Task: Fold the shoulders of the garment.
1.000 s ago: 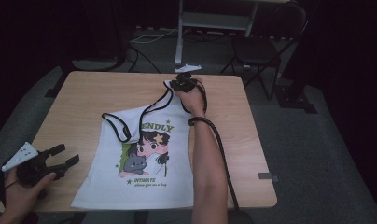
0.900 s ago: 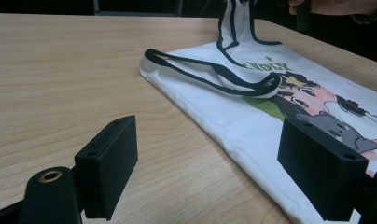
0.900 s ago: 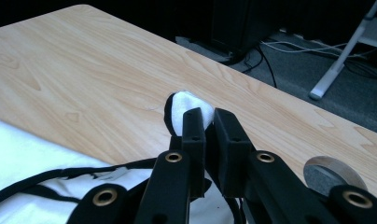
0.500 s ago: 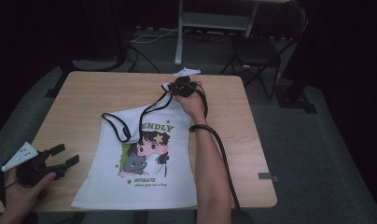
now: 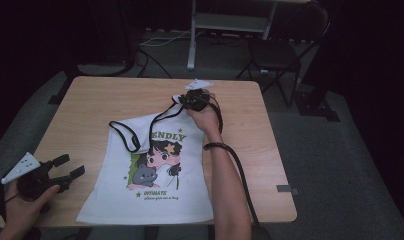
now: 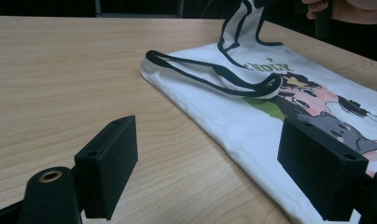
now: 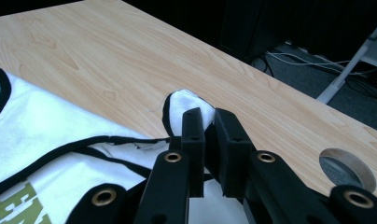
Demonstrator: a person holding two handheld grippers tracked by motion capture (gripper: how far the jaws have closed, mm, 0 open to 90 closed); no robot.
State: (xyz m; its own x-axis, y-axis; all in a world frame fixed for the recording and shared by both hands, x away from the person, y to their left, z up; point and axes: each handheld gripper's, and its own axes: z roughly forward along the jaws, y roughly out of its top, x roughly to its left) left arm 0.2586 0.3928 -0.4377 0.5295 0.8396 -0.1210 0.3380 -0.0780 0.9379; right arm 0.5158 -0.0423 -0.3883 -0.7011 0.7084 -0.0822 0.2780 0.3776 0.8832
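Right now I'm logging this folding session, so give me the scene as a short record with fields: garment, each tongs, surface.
garment: white tank top with black trim and a cartoon print, lying flat on the table, one shoulder strap lifted
right tongs: shut on the shoulder strap at the far end of the top
left tongs: open, nothing between the jaws, low over the table beside the top's side edge
surface: wooden table, with a round cable hole near the right tongs
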